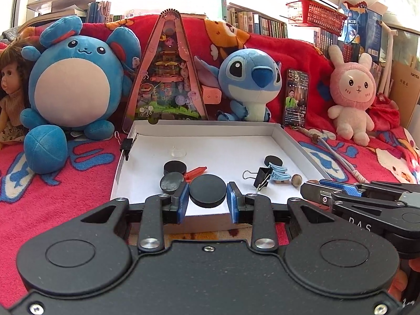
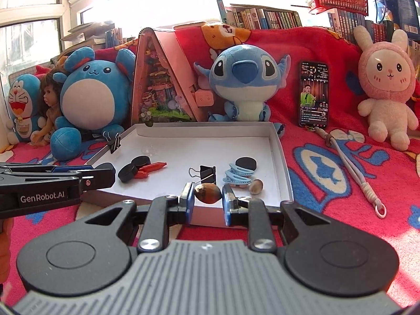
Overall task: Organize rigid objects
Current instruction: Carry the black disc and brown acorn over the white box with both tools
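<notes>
A: Lower centre of the left wrist view, our left tongs clamp a black disc above the white tray's near edge.

B: Our right tongs pinch a brown nut there too, both apparently lifted for sorting.

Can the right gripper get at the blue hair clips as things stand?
Probably not yet. The right gripper is shut on a brown nut, so its jaws are taken. The blue hair clips lie uncovered in the white tray just ahead, so the path itself looks free.
</notes>
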`<state>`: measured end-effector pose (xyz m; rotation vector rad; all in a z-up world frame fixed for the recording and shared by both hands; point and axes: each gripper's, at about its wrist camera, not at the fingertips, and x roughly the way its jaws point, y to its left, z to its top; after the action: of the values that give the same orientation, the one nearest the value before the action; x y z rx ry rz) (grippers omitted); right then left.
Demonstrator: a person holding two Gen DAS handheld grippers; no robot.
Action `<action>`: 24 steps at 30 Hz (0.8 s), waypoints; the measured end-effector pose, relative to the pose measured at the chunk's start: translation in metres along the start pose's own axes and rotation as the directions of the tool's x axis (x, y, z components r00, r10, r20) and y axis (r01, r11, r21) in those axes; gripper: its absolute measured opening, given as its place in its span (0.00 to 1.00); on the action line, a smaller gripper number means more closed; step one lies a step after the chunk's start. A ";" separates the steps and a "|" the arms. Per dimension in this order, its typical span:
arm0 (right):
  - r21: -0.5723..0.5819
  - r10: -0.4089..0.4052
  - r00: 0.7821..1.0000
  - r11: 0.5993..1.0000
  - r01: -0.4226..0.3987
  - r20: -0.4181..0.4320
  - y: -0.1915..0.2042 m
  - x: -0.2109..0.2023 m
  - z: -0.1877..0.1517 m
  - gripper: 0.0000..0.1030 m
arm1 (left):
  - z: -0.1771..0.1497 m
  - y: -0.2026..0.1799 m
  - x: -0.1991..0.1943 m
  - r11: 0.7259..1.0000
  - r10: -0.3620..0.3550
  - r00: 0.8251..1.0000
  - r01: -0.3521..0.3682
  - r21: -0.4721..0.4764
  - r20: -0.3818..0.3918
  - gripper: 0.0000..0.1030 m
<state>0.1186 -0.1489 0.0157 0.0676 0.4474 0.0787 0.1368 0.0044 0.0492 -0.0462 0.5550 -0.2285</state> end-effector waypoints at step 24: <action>0.017 -0.081 0.995 0.996 0.083 -0.060 -0.006 0.051 0.007 0.27 | 0.000 -0.002 0.052 0.998 0.056 0.997 -0.057 -0.011 -0.046 0.29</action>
<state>0.1675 -0.1502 0.0001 0.0663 0.5098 -0.0044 0.1795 -0.0092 0.0227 -0.0371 0.6022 -0.1716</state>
